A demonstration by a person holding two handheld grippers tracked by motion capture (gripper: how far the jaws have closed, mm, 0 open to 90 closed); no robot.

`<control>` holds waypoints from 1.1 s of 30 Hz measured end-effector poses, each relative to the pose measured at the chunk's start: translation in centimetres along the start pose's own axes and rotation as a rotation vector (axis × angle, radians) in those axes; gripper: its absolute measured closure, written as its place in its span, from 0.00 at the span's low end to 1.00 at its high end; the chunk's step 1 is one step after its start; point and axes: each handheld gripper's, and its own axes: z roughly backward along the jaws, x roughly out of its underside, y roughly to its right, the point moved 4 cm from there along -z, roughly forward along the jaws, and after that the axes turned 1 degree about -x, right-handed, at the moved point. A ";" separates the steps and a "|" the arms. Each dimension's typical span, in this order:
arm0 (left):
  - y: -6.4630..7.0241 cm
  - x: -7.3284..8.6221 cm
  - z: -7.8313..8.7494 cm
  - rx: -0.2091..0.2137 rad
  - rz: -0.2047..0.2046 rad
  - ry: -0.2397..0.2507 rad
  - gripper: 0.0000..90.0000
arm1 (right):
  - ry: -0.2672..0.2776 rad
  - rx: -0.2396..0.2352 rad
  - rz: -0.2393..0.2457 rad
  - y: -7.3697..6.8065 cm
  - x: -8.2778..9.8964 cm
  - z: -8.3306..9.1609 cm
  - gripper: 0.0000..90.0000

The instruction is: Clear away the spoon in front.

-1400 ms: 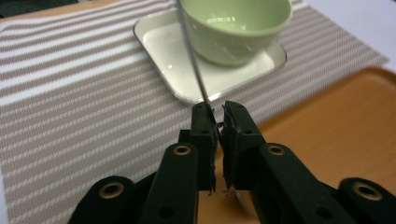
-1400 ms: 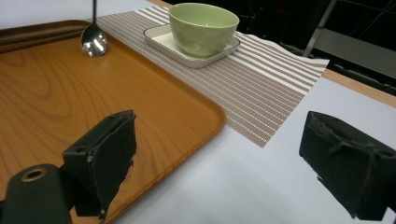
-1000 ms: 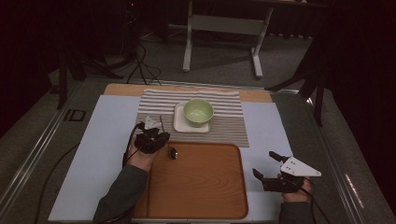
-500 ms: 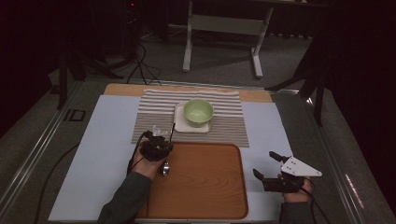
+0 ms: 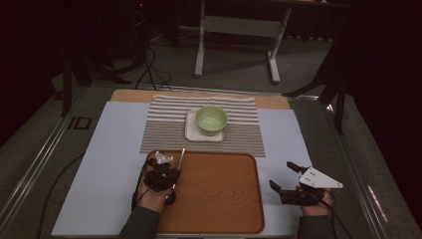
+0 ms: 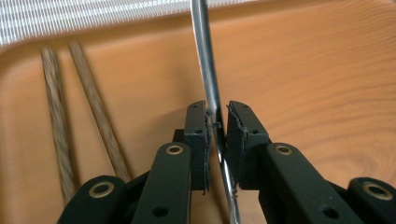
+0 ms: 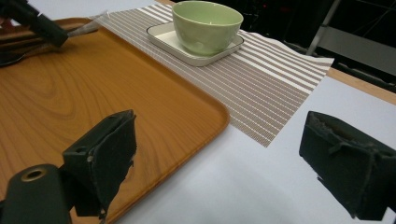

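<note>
A thin metal utensil (image 5: 180,158) lies over the far left part of the wooden tray (image 5: 219,199), its handle (image 6: 208,70) running between the jaws of my left gripper (image 6: 216,112). Those jaws have just been opening: the left pad touches the handle and a small gap shows at the right pad. In the high view the left gripper (image 5: 171,167) is low over the tray's left side. Two wooden chopsticks (image 6: 56,116) lie on the tray (image 6: 327,84) left of the jaws. My right gripper (image 5: 281,175) stands open and empty right of the tray, its pads wide apart (image 7: 224,144).
A green bowl (image 5: 211,119) sits on a white square plate (image 5: 191,130) on a striped placemat (image 5: 164,129) beyond the tray. The right gripper view shows the bowl (image 7: 208,23), the tray's corner (image 7: 205,116) and white table cover (image 7: 261,177).
My left hand has come toward the near edge and down onto the tray's left side with the utensil. The right hand has kept still.
</note>
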 end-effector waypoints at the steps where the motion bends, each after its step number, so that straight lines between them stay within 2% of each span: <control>1: 0.0 0.2 0.0 -0.002 0.000 -0.006 0.87 | 0.000 -0.001 0.001 0.0 0.0 0.0 0.12; 6: -0.3 0.5 0.6 -0.005 0.016 -0.003 0.84 | -0.001 -0.003 0.001 -0.1 0.0 0.0 0.12; 11: -0.1 0.9 1.2 -0.044 -0.018 -0.035 0.89 | -0.001 -0.002 0.000 0.0 0.0 0.0 0.12; 14: 0.1 1.4 1.5 -0.051 -0.028 -0.054 0.92 | -0.001 -0.003 0.001 0.0 0.0 0.0 0.12; 22: 0.6 2.4 2.2 -0.050 -0.024 -0.072 0.94 | 0.000 -0.003 0.003 -0.1 0.0 0.0 0.12; 26: 0.8 2.6 2.4 -0.046 -0.017 -0.062 0.93 | -0.001 -0.002 0.003 -0.1 0.0 0.0 0.12; 33: 0.9 1.4 3.1 -0.034 -0.036 0.012 0.88 | 0.002 -0.001 0.004 -0.1 -0.1 0.0 0.12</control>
